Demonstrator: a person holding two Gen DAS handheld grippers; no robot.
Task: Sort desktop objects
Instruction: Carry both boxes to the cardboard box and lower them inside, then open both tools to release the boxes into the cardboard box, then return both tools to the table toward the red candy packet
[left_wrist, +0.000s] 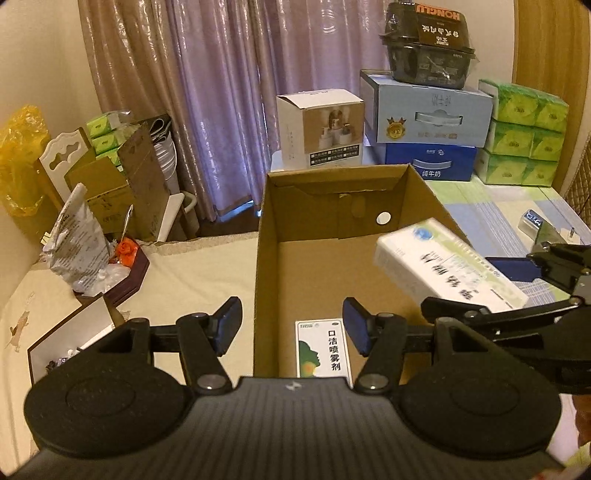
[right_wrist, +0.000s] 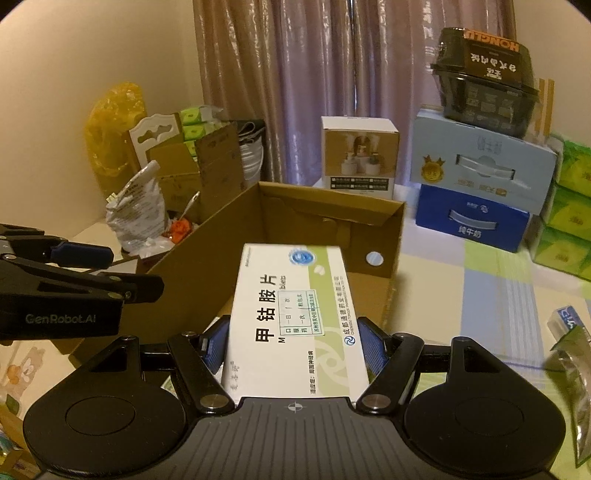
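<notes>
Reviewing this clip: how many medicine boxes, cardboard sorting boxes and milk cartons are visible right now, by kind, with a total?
Medicine boxes: 2, the white and green tablet box held in the right gripper, and the mouth spray box lying in the carton.
Open cardboard box: 1.
Milk cartons: 2, the light blue carton stacked on the dark blue carton.
Total: 5.

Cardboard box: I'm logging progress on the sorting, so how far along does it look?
Done: one small spray box already lies on the floor of the cardboard box. In hand: the right gripper is shut on a white medicine box, held above the box's right edge; the left gripper is open and empty. Left: at least a small blue-and-white pack and a clear wrapper on the cloth.
</notes>
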